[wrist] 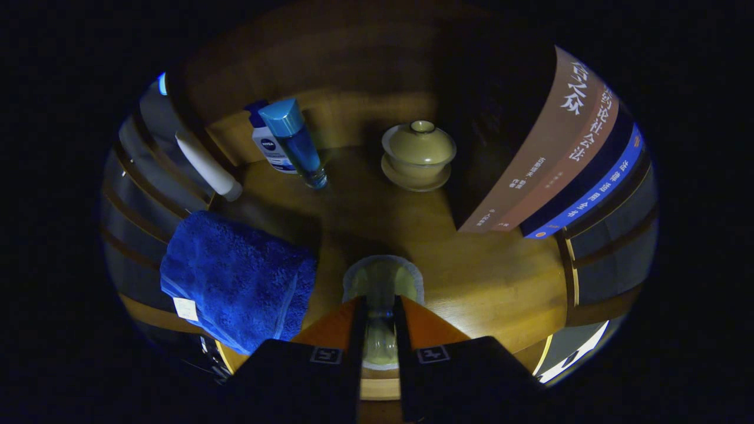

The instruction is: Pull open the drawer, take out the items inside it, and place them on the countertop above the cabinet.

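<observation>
Gripper (380, 306): fingers drawn close together, clamped on a small clear glass cup (382, 282) that stands between them, its frosted rim showing just ahead of the tips. Surface: wooden countertop (483, 277), warm brown, dimly lit. Blue towel (235, 280): folded, lying on the countertop left of the fingers, a small pale tag at its near corner. Beyond the fingers, a lidded tea bowl (419, 154) on its saucer, pale yellowish, upright. Left of it, a blue bottle (294, 141) with a lighter blue cap, standing tilted in the view; just behind it a white bottle (268, 147) with a blue top. A white tube (207, 165) leans near the left edge of the countertop. Books (565, 159): several standing spines at the right, brown and blue.
</observation>
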A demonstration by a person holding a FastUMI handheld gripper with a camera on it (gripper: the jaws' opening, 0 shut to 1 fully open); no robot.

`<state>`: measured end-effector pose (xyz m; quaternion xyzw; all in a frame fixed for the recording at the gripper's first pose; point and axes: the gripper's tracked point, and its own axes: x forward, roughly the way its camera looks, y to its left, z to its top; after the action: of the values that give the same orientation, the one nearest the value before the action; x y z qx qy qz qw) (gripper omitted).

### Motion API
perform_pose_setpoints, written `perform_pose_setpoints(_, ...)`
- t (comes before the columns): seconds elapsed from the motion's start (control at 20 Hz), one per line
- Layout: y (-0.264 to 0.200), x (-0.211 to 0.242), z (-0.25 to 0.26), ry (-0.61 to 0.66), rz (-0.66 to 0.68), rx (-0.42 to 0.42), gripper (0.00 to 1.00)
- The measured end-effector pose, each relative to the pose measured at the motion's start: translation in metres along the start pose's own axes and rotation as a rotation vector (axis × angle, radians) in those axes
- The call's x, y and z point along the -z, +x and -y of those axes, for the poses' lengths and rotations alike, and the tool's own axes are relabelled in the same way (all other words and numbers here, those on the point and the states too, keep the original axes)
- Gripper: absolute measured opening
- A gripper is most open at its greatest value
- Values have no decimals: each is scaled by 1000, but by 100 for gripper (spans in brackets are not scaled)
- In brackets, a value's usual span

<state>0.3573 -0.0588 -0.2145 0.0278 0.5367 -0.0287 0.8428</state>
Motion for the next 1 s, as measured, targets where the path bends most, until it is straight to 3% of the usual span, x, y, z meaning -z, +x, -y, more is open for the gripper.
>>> perform_pose_setpoints(0.25, -12, 1, -4, -50, 47, -4, 100)
perform_pose_setpoints(0.65, -64, 19, -19, -62, 261, -82, 100)
perform_pose_setpoints(0.9, -116, 50, -24, -41, 450, -134, 100)
perform_pose_setpoints(1.0, -148, 52, -34, -10, 586, -199, 100)
